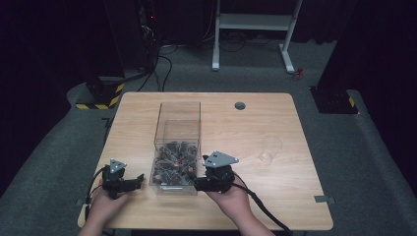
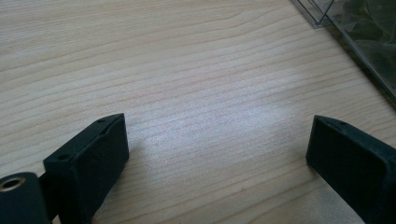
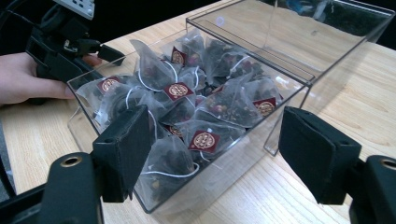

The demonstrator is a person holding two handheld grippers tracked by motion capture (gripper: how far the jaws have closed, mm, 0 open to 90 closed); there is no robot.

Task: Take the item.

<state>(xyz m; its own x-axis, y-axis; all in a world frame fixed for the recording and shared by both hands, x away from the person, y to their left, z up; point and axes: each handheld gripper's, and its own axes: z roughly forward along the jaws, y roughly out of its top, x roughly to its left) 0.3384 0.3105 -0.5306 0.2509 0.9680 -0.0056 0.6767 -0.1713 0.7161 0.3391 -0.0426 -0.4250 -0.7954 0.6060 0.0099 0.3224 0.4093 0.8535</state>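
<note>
While the red round labels on the tea bags (image 3: 204,140) stay too small to read, your clear box (image 1: 177,147) sits near the table's (image 1: 275,196) front edge, between your spread left gripper (image 1: 140,178) and spread right gripper (image 3: 215,154).

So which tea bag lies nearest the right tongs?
The tea bag whose red label faces up at the box's near wall, between the right tongs; the others lie deeper in.
</note>
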